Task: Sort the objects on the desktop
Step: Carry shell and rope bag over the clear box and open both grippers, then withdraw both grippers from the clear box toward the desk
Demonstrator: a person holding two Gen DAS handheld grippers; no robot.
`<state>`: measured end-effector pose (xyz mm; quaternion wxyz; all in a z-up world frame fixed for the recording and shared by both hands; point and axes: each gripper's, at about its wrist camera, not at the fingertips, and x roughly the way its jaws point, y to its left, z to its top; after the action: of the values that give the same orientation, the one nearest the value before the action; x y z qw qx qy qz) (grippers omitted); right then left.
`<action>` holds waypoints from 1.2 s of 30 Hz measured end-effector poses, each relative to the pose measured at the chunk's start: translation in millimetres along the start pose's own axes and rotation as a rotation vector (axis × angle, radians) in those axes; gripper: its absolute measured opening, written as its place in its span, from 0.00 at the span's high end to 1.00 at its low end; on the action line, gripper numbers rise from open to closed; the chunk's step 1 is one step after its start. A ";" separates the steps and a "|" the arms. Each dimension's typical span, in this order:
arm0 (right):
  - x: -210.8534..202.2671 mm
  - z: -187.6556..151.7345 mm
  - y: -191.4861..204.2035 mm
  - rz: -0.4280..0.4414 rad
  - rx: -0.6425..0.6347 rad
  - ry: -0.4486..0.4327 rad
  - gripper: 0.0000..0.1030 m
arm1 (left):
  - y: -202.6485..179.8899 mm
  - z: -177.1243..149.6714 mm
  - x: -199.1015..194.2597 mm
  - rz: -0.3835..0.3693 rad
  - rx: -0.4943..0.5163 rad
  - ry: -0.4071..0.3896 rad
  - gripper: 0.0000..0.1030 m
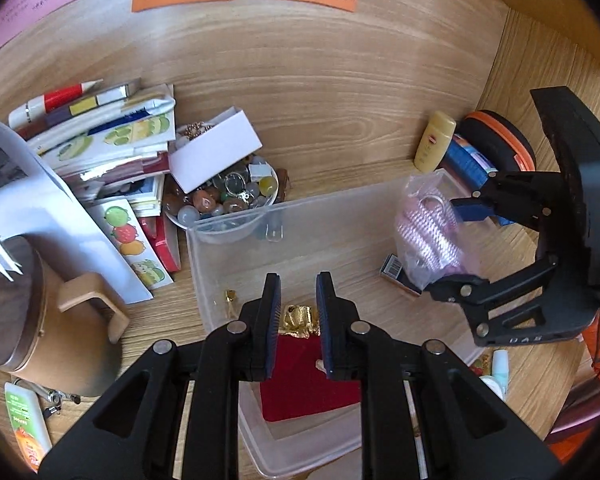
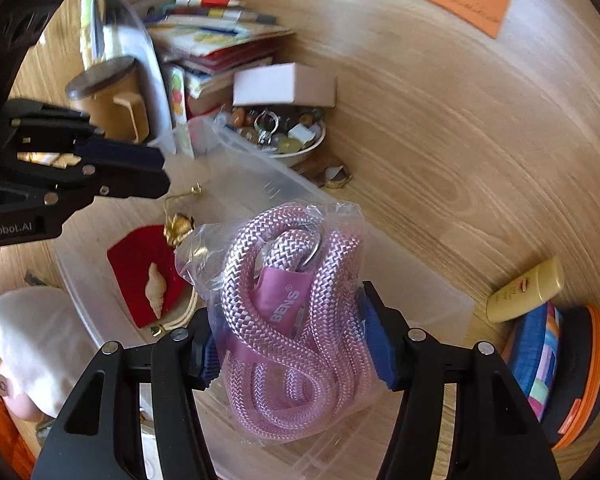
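A clear plastic bin [image 1: 228,220] [image 2: 260,168] stands on the wooden desk. In it lie a red velvet pouch [image 1: 304,376] [image 2: 136,264] and a gold trinket [image 1: 298,318] [image 2: 178,230]. My right gripper [image 2: 288,304] [image 1: 444,244] is shut on a clear bag of coiled pink rope [image 2: 292,360] [image 1: 428,232] and holds it over the bin's right side. My left gripper [image 1: 298,280] [image 2: 164,172] hovers over the bin above the gold trinket. Its fingers stand close together with nothing between them.
A bowl of coloured stones [image 1: 228,196] sits behind the bin under a white box [image 1: 216,152]. Left of it are stacked books and papers [image 1: 112,132] and a wooden mug [image 1: 40,312]. A yellow bottle [image 1: 434,144], an orange-rimmed case [image 1: 500,136] and a matchbox [image 1: 396,272] are at the right.
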<state>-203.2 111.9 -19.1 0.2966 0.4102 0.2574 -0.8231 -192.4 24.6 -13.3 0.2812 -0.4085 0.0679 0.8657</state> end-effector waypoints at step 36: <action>-73.7 -21.7 21.3 -0.049 0.039 -0.107 0.22 | -23.0 -15.5 -51.3 0.087 0.016 -0.114 0.33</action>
<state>-141.1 132.1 26.6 0.2819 0.3648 0.2351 -0.8557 -143.5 16.2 17.3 0.2499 -0.3530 0.0763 0.8984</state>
